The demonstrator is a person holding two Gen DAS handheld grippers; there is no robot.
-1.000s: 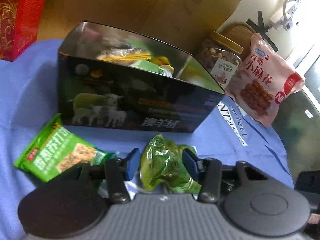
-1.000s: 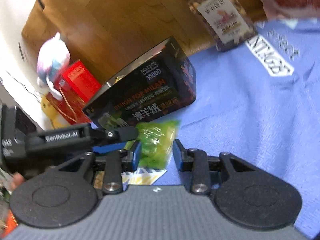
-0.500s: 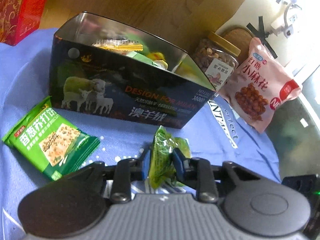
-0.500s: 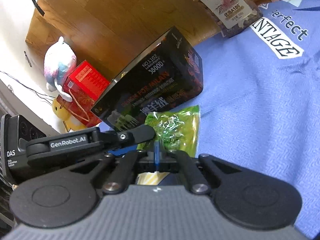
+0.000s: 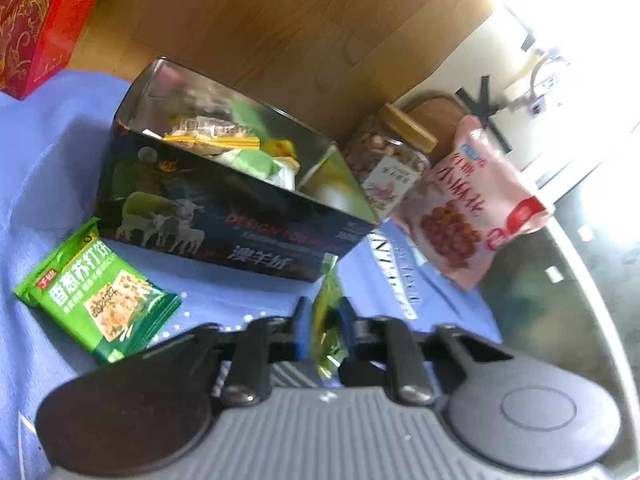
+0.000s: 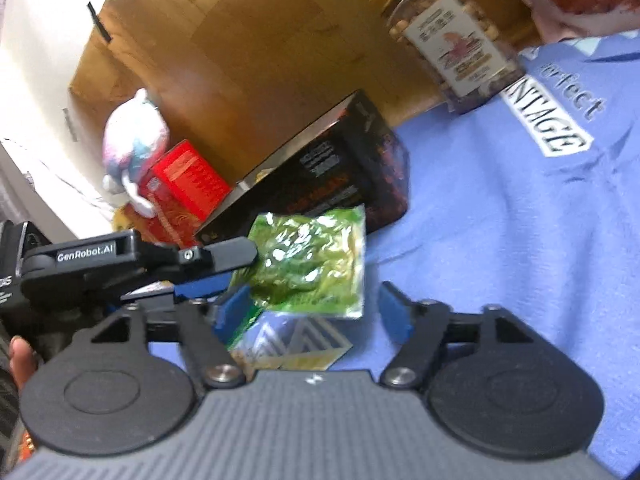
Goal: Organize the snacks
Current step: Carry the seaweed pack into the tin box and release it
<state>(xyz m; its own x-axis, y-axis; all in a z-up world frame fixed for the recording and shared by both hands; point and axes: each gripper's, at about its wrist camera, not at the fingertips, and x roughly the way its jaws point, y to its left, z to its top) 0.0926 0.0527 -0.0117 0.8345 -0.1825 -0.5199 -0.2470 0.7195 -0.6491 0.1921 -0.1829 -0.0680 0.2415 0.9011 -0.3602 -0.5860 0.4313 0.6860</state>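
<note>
My left gripper [image 5: 324, 308] is shut on a crinkly green snack packet [image 5: 326, 320] and holds it edge-on, lifted off the blue cloth [image 5: 48, 184]. Just beyond stands the open dark tin box [image 5: 224, 216] with several snacks inside. In the right wrist view the same green packet [image 6: 312, 260] hangs from the left gripper's fingers [image 6: 224, 256]. My right gripper [image 6: 312, 308] sits just behind it. Its jaws are opening wide, with the packet's lower edge above the gap and neither pad touching it.
A green cracker packet [image 5: 100, 300] lies left of the box. A nut jar [image 5: 384, 164] and a pink snack bag [image 5: 460, 216] stand at the right. A red box [image 6: 184, 184] and a plush toy [image 6: 132, 140] sit far left. A patterned packet [image 6: 296, 340] lies under the right gripper.
The left jaws closed on the green packet and raised it off the cloth. The right jaws shut fully, then swung wide apart.
</note>
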